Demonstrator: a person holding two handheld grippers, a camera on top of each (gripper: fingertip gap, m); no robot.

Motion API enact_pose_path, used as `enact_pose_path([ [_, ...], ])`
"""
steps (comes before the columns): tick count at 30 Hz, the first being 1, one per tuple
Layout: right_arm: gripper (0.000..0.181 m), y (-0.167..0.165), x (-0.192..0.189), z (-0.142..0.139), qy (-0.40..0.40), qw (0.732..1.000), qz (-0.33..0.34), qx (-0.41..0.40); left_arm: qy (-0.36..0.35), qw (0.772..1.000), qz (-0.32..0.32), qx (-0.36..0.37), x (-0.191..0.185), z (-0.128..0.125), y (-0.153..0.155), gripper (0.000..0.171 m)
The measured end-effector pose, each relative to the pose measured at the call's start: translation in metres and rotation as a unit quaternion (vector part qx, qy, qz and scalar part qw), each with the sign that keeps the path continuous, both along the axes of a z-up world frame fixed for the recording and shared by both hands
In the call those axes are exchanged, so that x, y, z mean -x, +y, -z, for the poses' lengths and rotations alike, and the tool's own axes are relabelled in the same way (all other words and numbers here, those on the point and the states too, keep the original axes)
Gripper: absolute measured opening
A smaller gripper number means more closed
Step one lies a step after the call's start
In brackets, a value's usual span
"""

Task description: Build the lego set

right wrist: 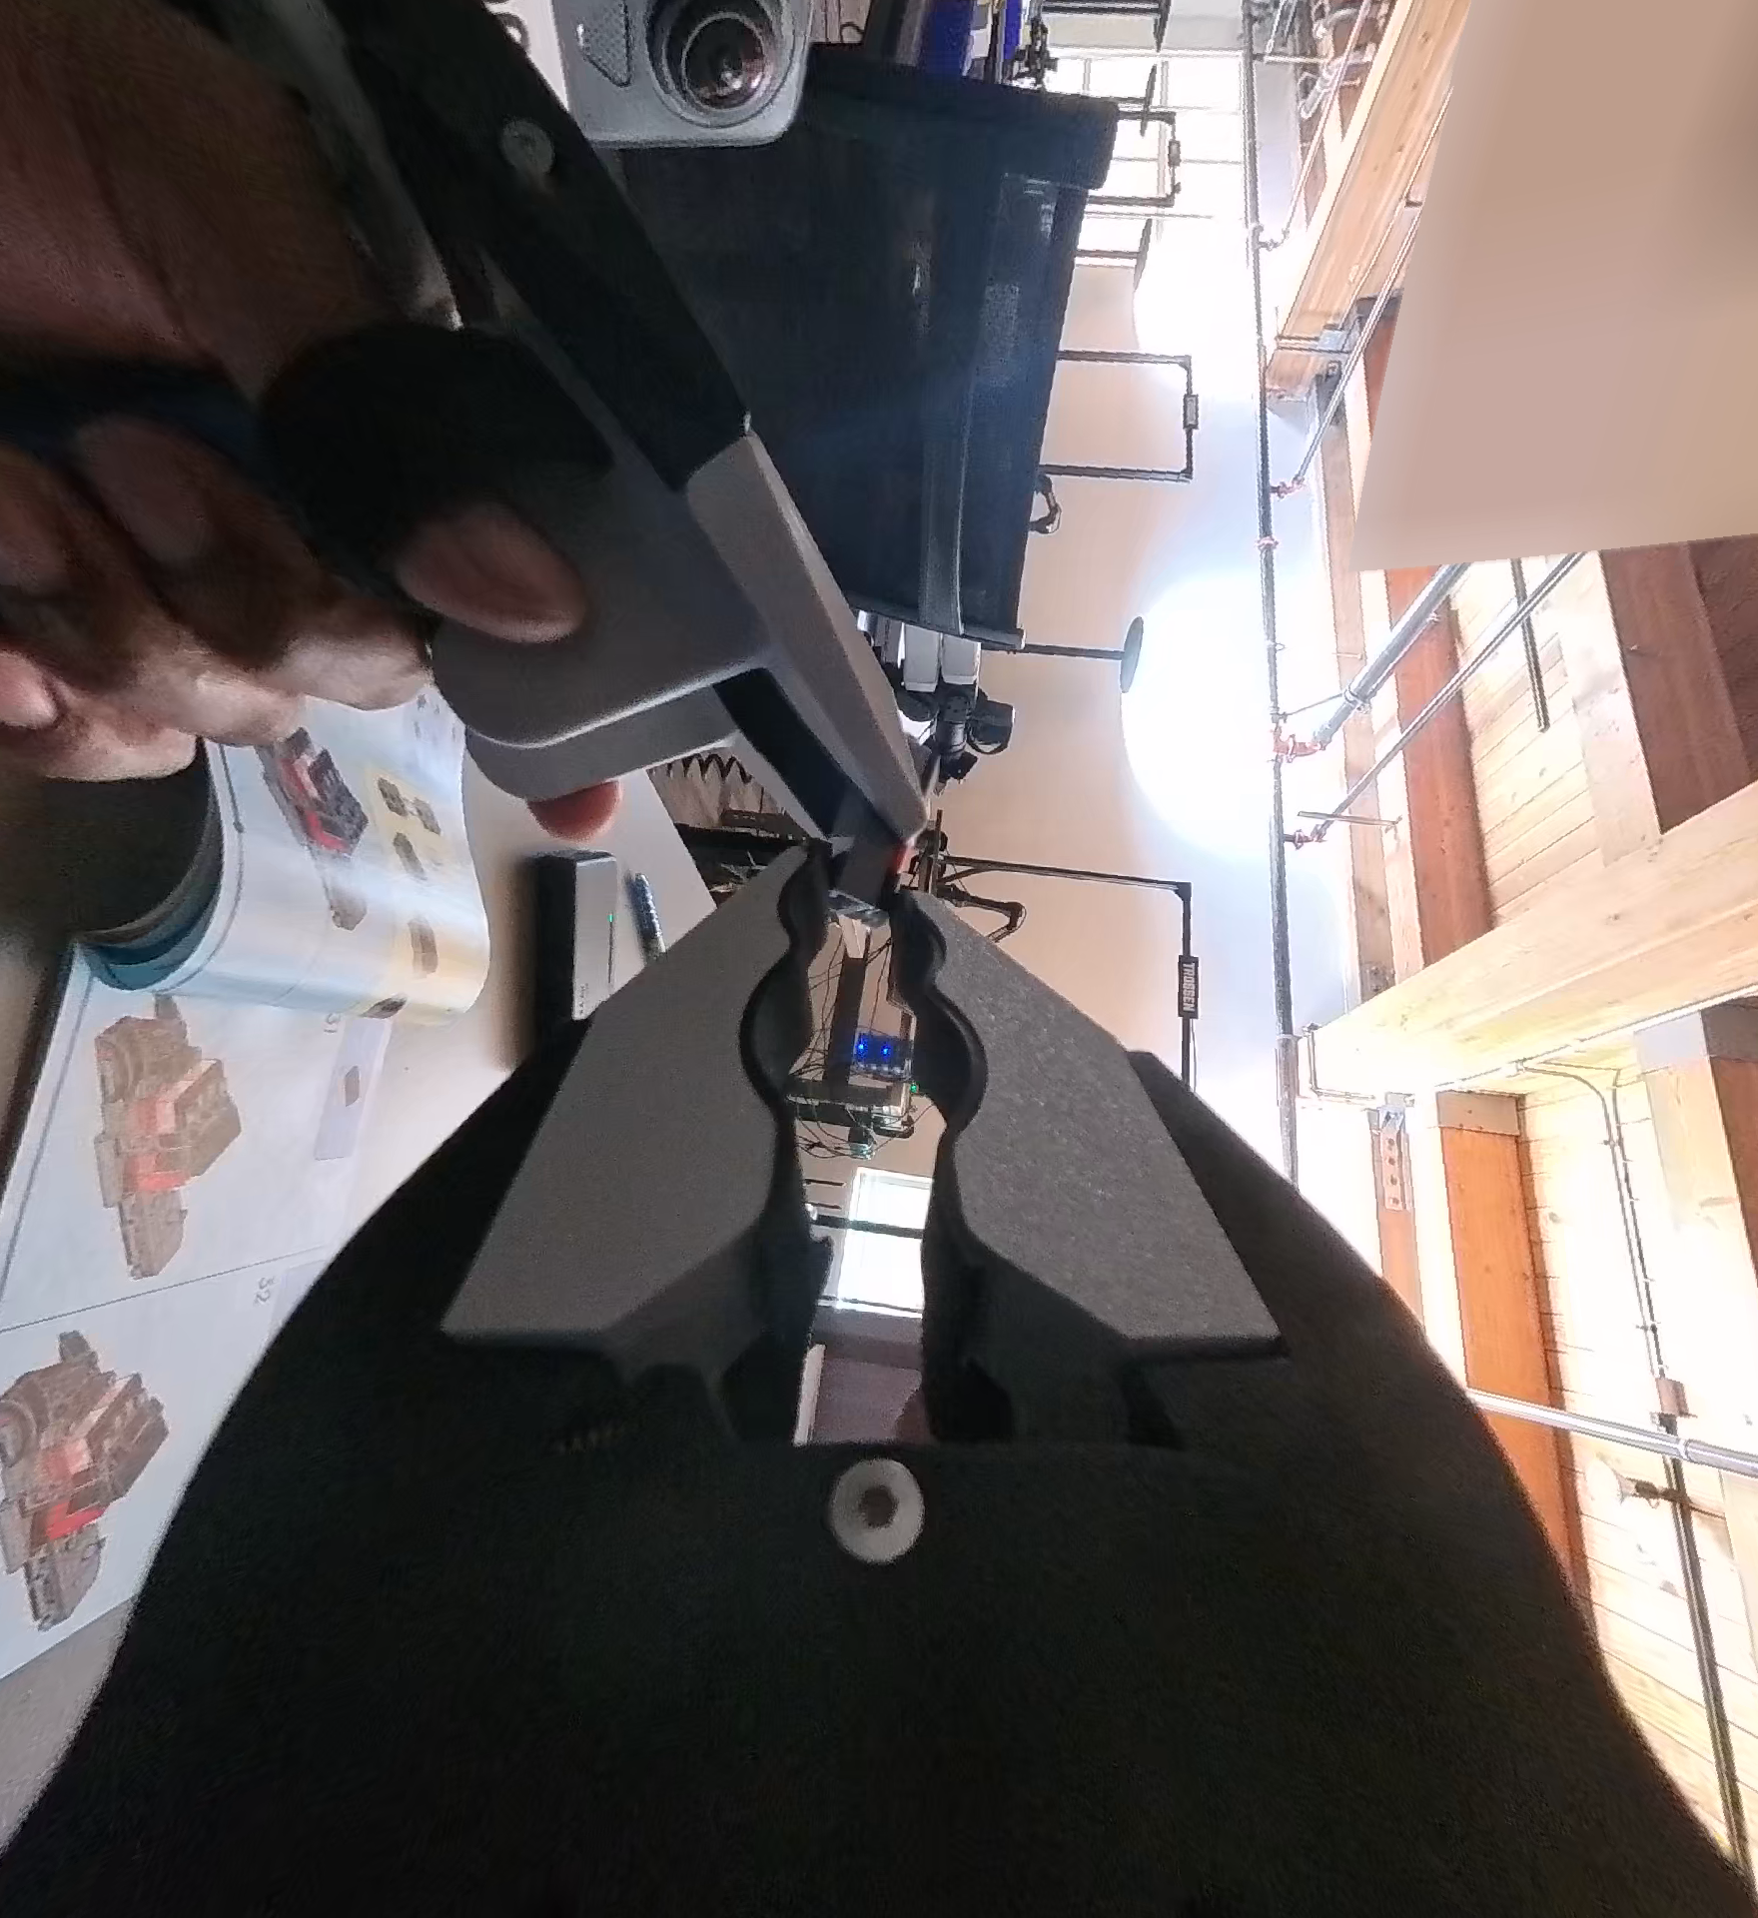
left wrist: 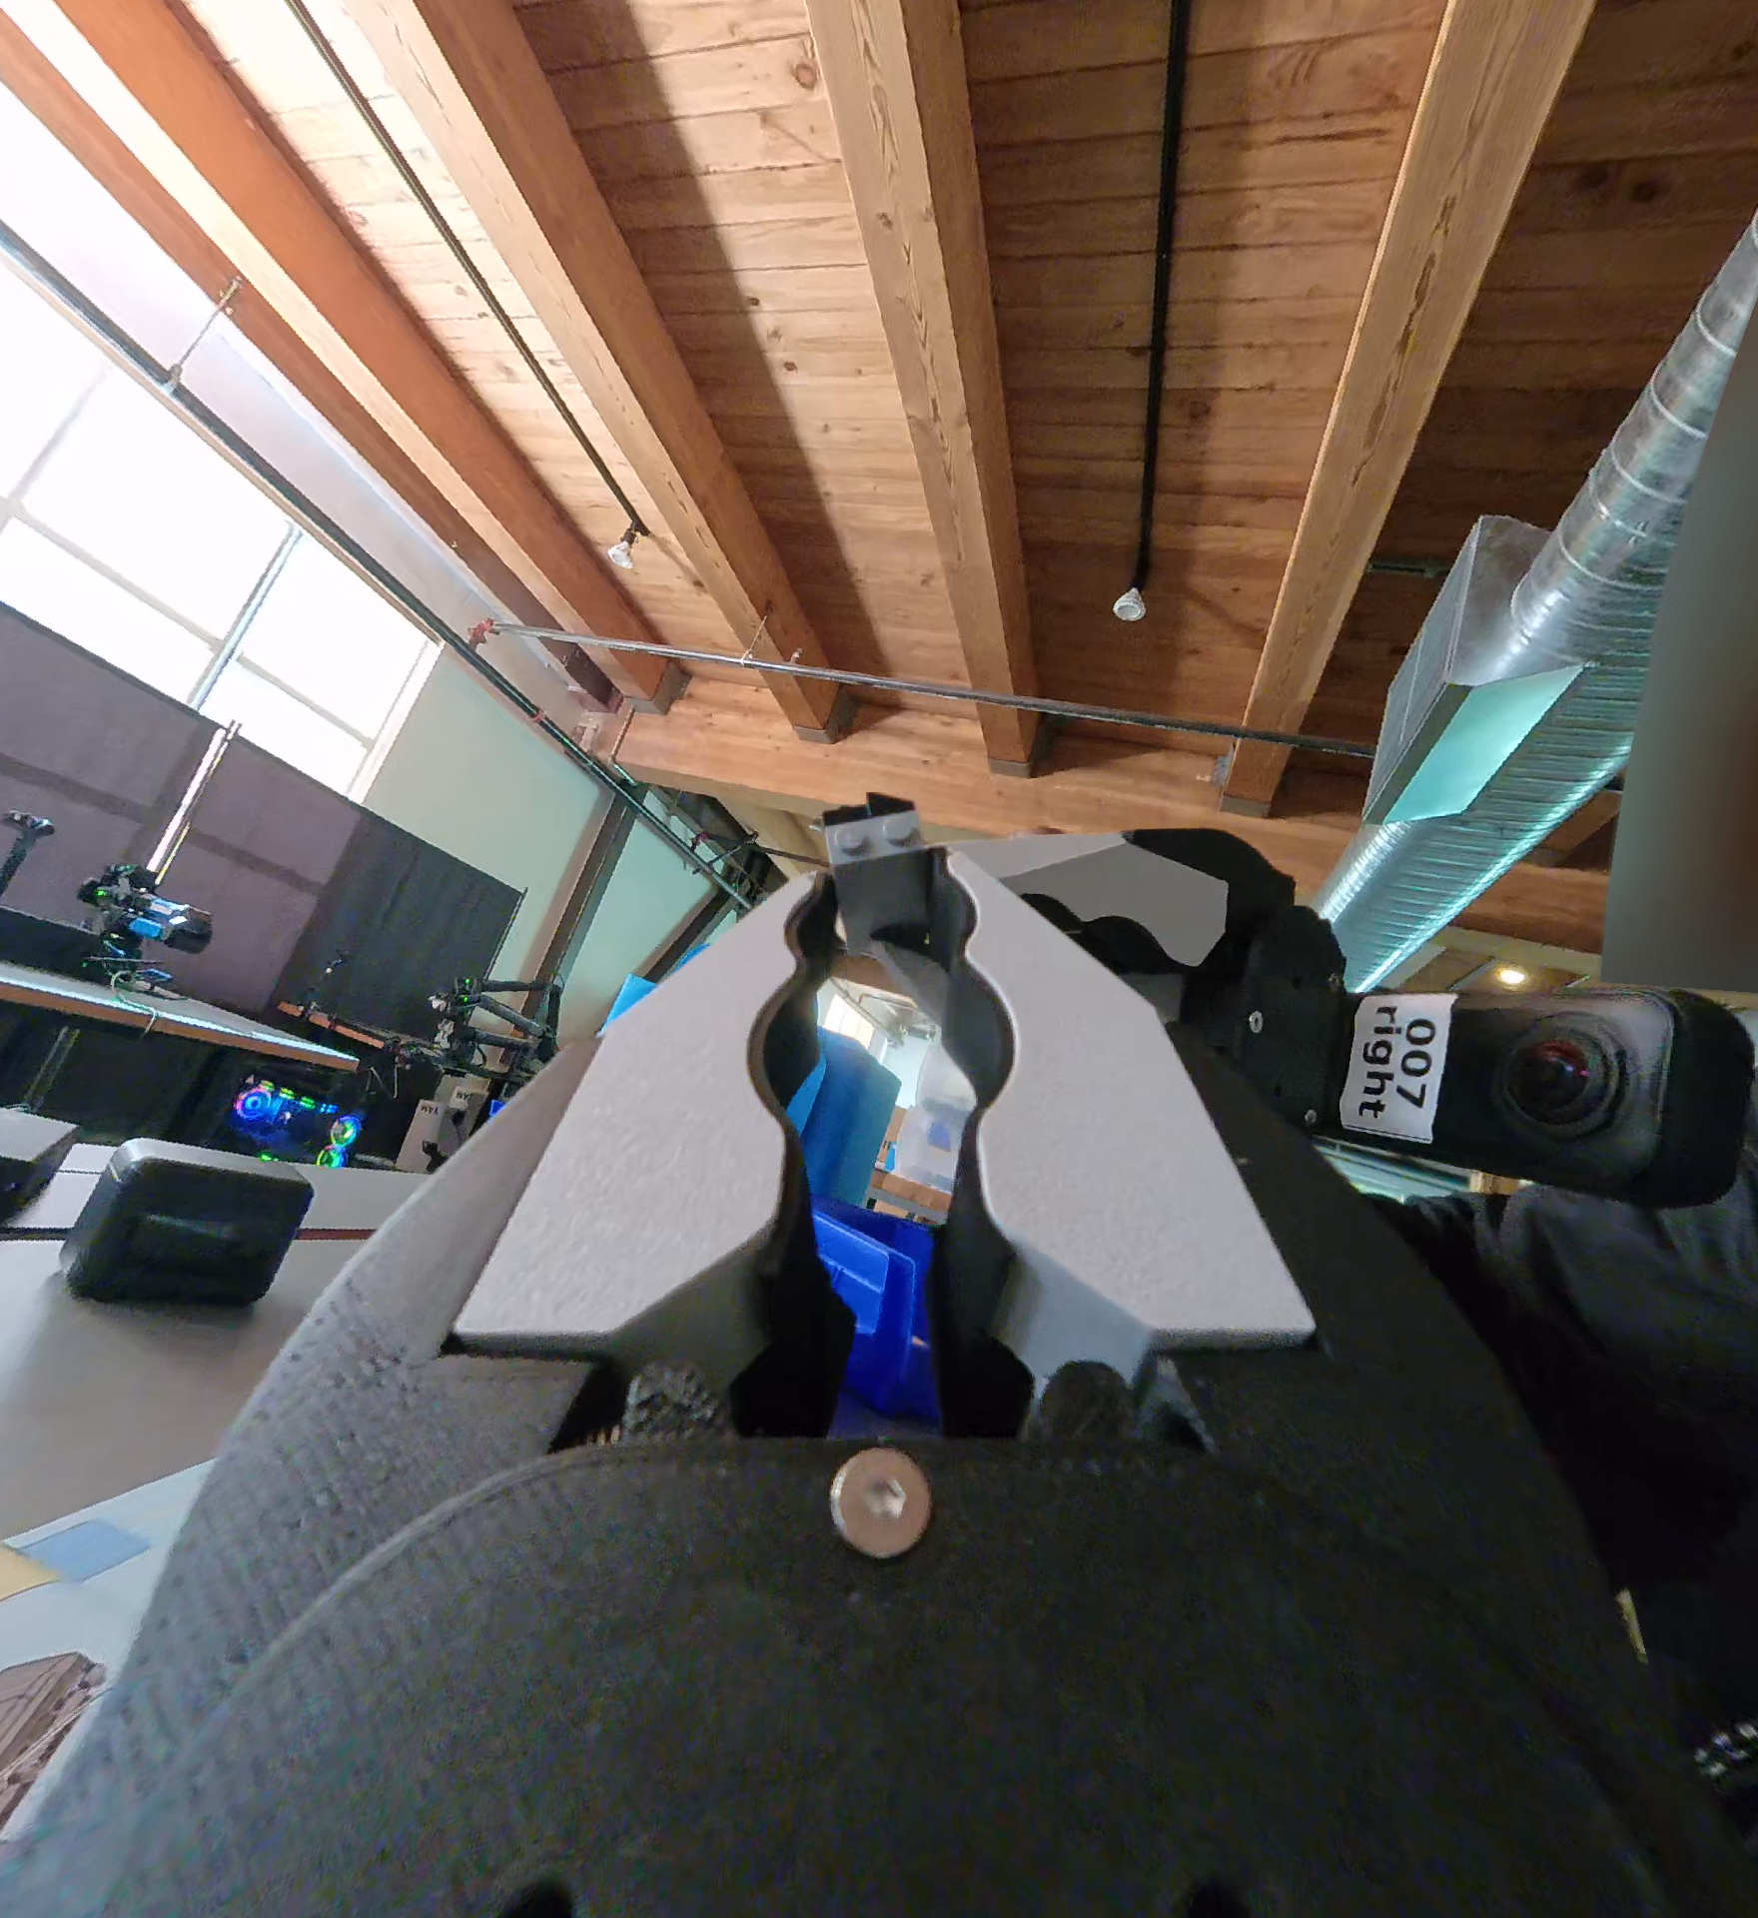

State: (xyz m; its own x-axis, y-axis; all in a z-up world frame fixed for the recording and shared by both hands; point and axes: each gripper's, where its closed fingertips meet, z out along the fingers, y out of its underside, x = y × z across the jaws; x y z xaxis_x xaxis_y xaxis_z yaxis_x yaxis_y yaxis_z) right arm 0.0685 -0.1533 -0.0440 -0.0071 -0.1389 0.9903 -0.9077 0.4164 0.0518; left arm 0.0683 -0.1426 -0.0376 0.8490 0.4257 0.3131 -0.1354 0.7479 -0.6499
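Left fingers (left wrist: 880,893) tight around grey brick (left wrist: 873,837), studs apparently facing camera, long axis crosswise.

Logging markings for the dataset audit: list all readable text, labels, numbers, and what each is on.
I don't transcribe writing, so here is what bears it:
white sticker on the black camera: two short printed lines, legible.
instruction booklet: small step numbers beside the pictures.
black stand post: vertical brand lettering.
Nothing else shows writing.
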Motion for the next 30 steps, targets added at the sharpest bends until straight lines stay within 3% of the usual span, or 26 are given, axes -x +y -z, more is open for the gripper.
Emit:
enact_pose_path([
  [21, 0.015, -0.009, -0.001, 0.006, -0.004, 0.999, 0.0, 0.042, -0.005, 0.996, 0.044, -0.073, 0.001, -0.002, -0.004, 0.018],
  [30, 0.017, -0.008, -0.003, 0.004, -0.04, 0.997, -0.014, 0.065, -0.004, 0.989, 0.071, -0.127, 0.001, -0.002, -0.018, 0.018],
])
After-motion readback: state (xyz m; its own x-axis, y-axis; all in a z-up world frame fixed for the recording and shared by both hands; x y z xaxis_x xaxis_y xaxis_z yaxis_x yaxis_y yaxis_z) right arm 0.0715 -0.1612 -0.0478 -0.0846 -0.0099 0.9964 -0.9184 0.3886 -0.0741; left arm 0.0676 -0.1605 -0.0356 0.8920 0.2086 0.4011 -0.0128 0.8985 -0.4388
